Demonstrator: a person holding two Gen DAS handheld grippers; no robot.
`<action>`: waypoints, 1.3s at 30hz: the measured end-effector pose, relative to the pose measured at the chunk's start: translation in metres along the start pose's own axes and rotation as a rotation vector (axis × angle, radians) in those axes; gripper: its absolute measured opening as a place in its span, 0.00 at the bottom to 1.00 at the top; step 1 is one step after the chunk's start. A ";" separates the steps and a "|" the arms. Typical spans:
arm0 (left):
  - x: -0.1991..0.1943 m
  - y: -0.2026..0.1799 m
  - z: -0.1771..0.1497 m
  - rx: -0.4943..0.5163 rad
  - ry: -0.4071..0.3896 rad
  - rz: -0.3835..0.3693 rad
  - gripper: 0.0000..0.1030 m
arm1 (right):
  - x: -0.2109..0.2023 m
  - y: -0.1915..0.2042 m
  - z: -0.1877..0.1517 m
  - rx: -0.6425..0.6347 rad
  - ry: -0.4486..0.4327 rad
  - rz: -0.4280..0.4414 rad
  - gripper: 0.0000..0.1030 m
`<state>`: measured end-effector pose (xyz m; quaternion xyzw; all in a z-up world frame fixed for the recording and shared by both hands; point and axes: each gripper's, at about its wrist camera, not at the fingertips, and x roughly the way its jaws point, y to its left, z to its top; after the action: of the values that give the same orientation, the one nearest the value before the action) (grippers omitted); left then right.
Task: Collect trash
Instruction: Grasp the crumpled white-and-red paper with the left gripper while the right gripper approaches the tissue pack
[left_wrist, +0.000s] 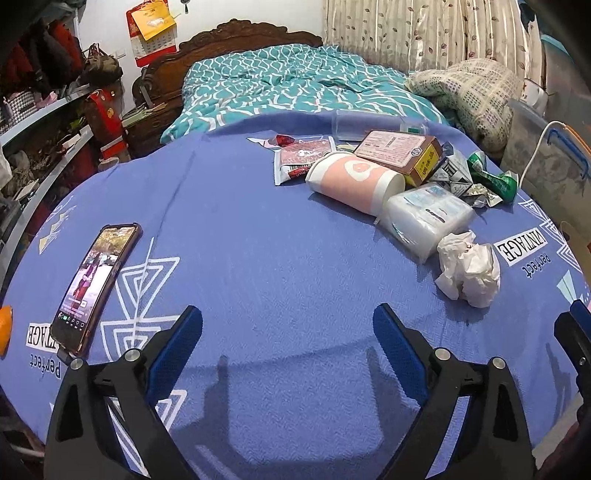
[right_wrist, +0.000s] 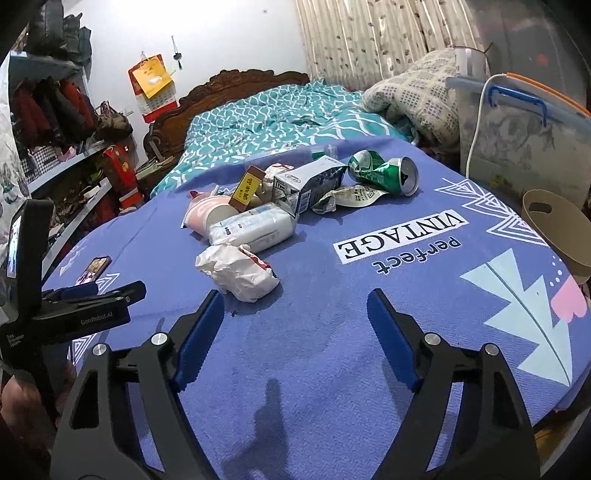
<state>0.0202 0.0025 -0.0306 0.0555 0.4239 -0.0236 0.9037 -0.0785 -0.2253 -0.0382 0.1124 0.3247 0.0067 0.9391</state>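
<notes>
A pile of trash lies on the blue bed cover (left_wrist: 258, 229): a crumpled white tissue (left_wrist: 469, 269) (right_wrist: 236, 273), a tissue pack (left_wrist: 424, 218) (right_wrist: 255, 225), a pink paper cup (left_wrist: 354, 181) (right_wrist: 207, 214), a brown box (left_wrist: 399, 151) (right_wrist: 245, 188), a milk carton (right_wrist: 306, 184) and a crushed green can (right_wrist: 384, 173) (left_wrist: 495, 177). My left gripper (left_wrist: 288, 332) is open and empty, low over the cover, near-left of the pile. My right gripper (right_wrist: 295, 317) is open and empty, just short of the tissue.
A phone (left_wrist: 96, 284) with a lit screen lies on the cover at the left. A brown round bin (right_wrist: 557, 232) stands off the bed's right edge. A plastic storage box (right_wrist: 517, 136) stands behind it. Shelves (left_wrist: 44, 147) run along the left.
</notes>
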 end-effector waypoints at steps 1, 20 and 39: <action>0.000 -0.001 0.000 0.001 -0.001 -0.002 0.87 | 0.000 -0.001 0.000 0.002 0.001 0.000 0.77; -0.009 -0.054 0.020 0.056 0.020 -0.232 0.91 | 0.011 -0.040 0.025 0.085 -0.006 -0.034 0.76; 0.016 -0.027 0.014 -0.023 0.088 -0.374 0.34 | 0.106 -0.058 0.070 0.287 0.234 0.305 0.63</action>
<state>0.0384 -0.0254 -0.0362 -0.0335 0.4662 -0.1839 0.8647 0.0445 -0.2877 -0.0619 0.2909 0.4084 0.1152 0.8575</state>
